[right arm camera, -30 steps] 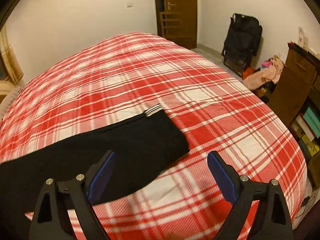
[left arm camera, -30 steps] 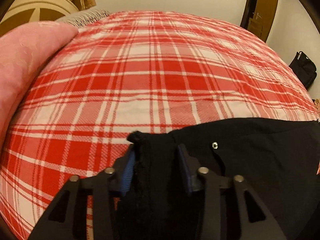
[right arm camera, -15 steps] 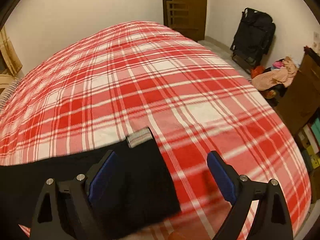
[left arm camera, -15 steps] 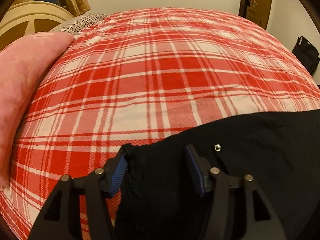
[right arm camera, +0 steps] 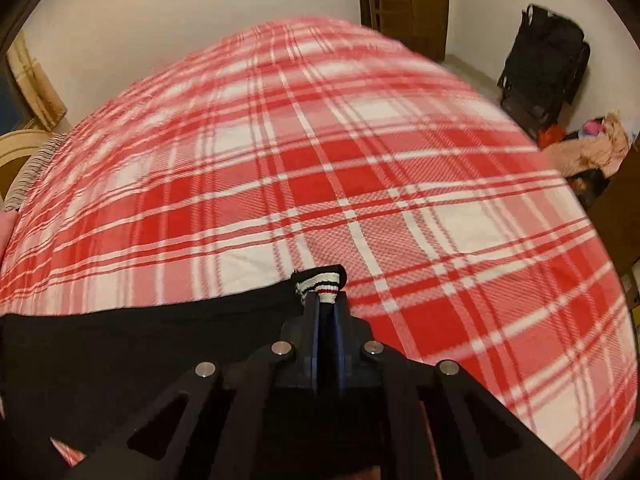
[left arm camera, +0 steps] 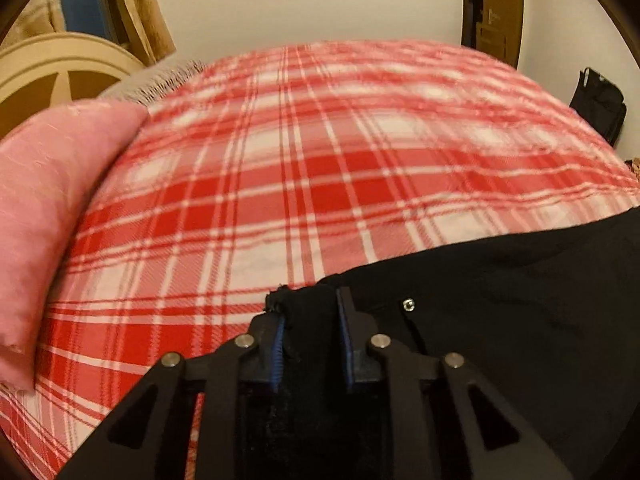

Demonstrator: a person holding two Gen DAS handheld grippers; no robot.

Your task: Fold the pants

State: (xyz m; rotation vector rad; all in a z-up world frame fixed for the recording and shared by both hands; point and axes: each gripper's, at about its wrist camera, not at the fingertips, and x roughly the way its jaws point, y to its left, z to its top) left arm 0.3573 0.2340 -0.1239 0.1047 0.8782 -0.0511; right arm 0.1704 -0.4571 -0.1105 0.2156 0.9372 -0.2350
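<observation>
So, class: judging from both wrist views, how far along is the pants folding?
Done: both ends gripped. The left tongs pinch the black pants near a rivet; the right tongs clamp the striped cuff. In hand: stretching them along the plaid bedspread. Left: no fold shows.

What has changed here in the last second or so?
The right gripper was open above the pants; it has now shut on their striped cuff. The left gripper loosened briefly, then closed again on the other end of the pants. The pants stay stretched out across the plaid bed, and the pink pillow has not moved.
</observation>
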